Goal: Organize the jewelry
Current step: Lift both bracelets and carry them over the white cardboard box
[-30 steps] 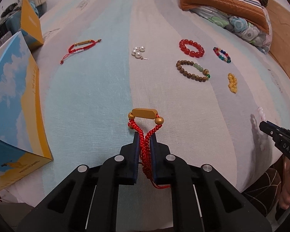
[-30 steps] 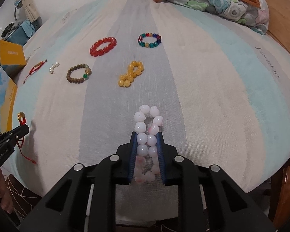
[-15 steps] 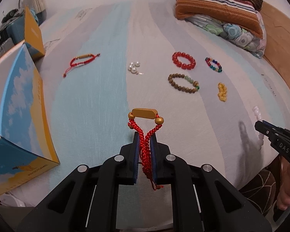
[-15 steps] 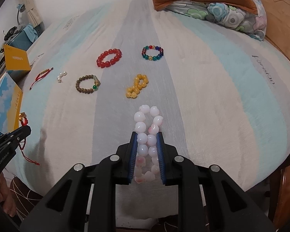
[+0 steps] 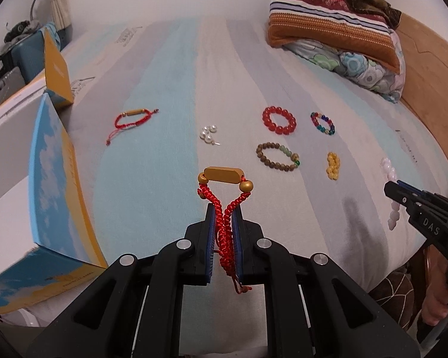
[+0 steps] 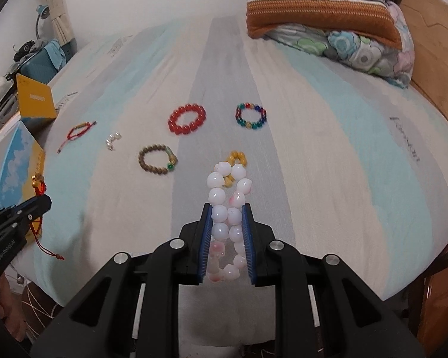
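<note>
My left gripper (image 5: 224,208) is shut on a red cord bracelet with a gold bar (image 5: 224,176) and holds it above the bed's front edge; it also shows in the right wrist view (image 6: 38,185). My right gripper (image 6: 227,208) is shut on a white and pink bead bracelet (image 6: 228,197), which shows in the left wrist view (image 5: 388,170) too. On the striped bed sheet (image 5: 152,155) lie a second red cord bracelet (image 5: 131,119), a pearl cluster (image 5: 207,133), a red bead bracelet (image 5: 279,120), a multicoloured bead bracelet (image 5: 322,123), a brown wooden bead bracelet (image 5: 277,156) and a yellow bead bracelet (image 5: 333,165).
A blue and yellow open box (image 5: 38,197) stands at the left bed edge, with its yellow lid flap (image 5: 56,71) behind. Stacked pillows (image 5: 331,26) lie at the far right, by a wooden bed frame (image 5: 427,83). A lamp and clutter (image 5: 21,38) are at far left.
Both grippers have pulled back and up from the bed with their bracelets still held. The jewelry on the sheet looks farther away and has not moved.
</note>
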